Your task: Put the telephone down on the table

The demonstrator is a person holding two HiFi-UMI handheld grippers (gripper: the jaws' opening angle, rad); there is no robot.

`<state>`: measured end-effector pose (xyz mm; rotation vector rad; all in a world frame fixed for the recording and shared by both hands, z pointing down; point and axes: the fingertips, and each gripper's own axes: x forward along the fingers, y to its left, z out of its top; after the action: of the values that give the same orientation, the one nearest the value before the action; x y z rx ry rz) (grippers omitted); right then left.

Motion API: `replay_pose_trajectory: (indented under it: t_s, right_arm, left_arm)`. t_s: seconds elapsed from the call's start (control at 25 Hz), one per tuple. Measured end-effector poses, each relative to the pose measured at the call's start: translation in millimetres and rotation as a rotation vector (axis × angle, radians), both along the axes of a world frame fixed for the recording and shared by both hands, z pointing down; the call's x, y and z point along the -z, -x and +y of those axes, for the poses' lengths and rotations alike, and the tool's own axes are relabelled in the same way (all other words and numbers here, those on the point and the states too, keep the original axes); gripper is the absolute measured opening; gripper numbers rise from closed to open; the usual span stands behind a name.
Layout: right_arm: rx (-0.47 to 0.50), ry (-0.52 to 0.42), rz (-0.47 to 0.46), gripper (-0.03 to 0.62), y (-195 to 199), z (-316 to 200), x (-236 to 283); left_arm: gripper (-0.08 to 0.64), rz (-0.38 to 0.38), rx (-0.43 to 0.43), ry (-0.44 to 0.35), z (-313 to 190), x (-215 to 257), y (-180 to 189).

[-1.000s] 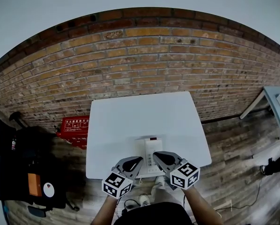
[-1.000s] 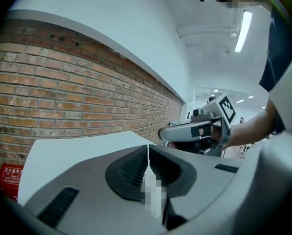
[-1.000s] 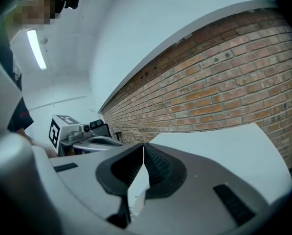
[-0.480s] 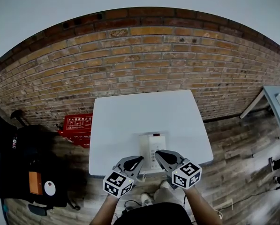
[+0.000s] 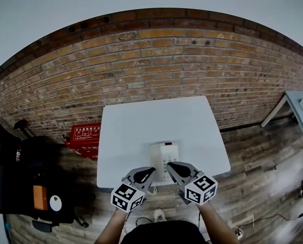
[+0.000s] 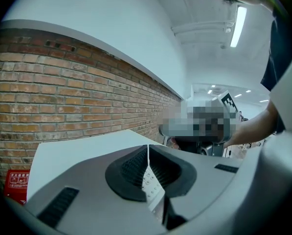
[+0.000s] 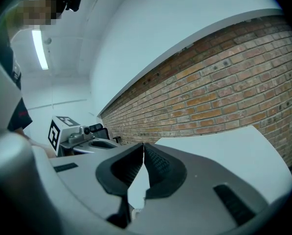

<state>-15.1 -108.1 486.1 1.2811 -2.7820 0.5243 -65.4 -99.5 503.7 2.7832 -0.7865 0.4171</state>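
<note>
telephone (image 5: 164, 159): smooth white plastic
table (image 5: 136, 128): smooth, matt white top
brick wall (image 5: 156, 70): rough, matt red-brown brick with pale mortar lines; smooth white paint at the top of the frame
floor (image 5: 263, 156): matt grey-brown wood planks, right and lower left
left gripper (image 5: 150, 172): smooth matt grey plastic; pads (image 6: 135, 168) black, ribbed, rubbery
right gripper (image 5: 169, 165): same grey plastic
</note>
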Motion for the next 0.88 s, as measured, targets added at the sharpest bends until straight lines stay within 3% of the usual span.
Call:
replay_pose_trajectory:
  t_s: [0.88]
  right_arm:
    - [0.025, -0.065, -0.032, 0.014, -29.1, 86.0, 36.6]
  left_arm:
    - [0.017, 0.035, 0.024, -0.117, 87.1, 43.1, -28.7]
